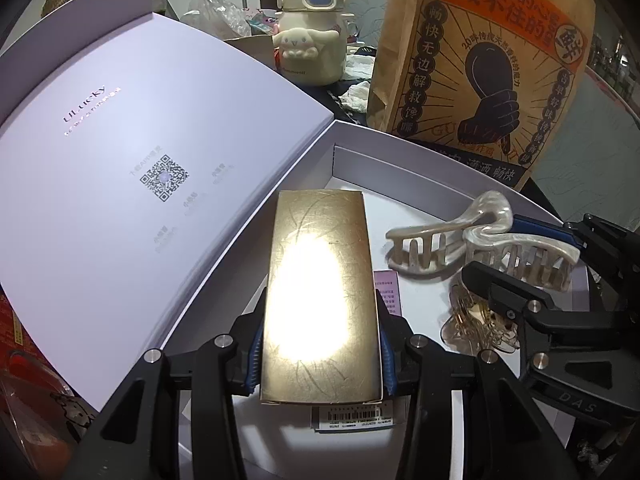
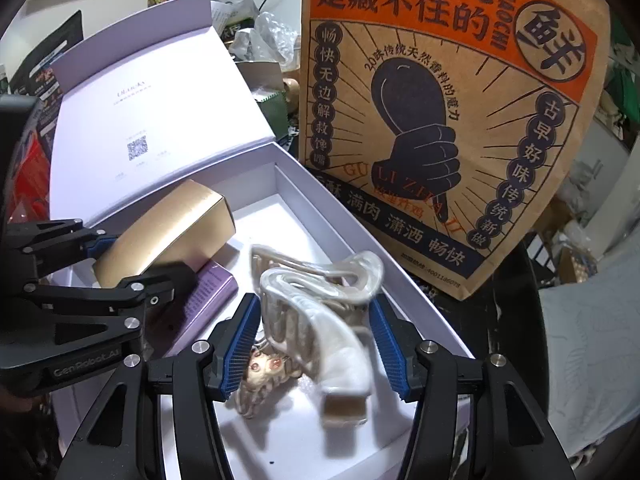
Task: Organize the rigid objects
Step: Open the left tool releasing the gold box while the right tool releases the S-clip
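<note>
On the far left, the lavender lid (image 1: 132, 168) of my white gift box (image 1: 404, 152) lies folded back, a QR code printed on its inner face. Just right of it, my left tongs (image 1: 320, 356) are clenched on a gold carton (image 1: 320, 292), which they hold tilted over the left half of the box, its far end raised. Under the carton's near end sits a purple box (image 2: 208, 296) on the box floor. Further right, my right tongs (image 2: 316, 344) bracket a pearly white hair claw (image 2: 320, 312) inside the box; the blue pads (image 2: 384, 344) stand apart on either side of it, and I cannot tell whether they press it. Beneath the claw lies a clear amber hair clip (image 1: 476, 328). At far right, behind the box, a brown paper fried-chicken bag (image 2: 440, 120) stands upright. A cream cartoon-dog bottle (image 1: 310, 44) stands far behind the lid.
</note>
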{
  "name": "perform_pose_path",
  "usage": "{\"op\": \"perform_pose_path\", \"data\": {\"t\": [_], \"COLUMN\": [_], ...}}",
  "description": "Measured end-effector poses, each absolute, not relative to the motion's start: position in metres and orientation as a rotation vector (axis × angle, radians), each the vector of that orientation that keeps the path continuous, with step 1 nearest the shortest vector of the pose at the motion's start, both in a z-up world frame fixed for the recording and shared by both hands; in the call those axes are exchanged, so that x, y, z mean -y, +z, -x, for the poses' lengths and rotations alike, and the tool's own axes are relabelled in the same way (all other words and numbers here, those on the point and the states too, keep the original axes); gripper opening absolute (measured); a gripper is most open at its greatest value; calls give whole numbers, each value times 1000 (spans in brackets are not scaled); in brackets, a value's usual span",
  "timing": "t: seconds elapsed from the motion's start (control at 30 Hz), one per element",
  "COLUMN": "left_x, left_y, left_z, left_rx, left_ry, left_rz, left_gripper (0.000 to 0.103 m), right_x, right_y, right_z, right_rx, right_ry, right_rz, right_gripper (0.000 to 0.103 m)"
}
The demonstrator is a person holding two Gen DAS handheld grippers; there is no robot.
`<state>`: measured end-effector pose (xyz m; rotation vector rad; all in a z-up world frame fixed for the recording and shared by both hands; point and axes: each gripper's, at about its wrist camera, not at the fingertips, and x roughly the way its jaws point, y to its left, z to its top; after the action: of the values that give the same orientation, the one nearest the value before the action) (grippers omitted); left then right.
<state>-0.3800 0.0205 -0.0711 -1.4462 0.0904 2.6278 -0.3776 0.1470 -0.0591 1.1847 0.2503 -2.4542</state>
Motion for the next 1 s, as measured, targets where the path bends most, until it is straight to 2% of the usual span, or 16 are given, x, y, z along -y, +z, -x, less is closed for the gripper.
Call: {"op": "perform_pose_path", "data": {"t": [0.5, 1.0], "left_x": [-24, -17], "left_y": [-46, -24], "left_z": [359, 330], "left_rx": [-168, -110], "left_ry": [2730, 2745], "left_rz": [1403, 1356], "left_gripper": [46, 47], "right_x": [-161, -157], "right_y": [-39, -18], "right_z": [349, 325], "right_rx": [-283, -298], "right_ry": [-2512, -2540], "right_rz": [-1145, -1089], "right_gripper": [57, 58]}}
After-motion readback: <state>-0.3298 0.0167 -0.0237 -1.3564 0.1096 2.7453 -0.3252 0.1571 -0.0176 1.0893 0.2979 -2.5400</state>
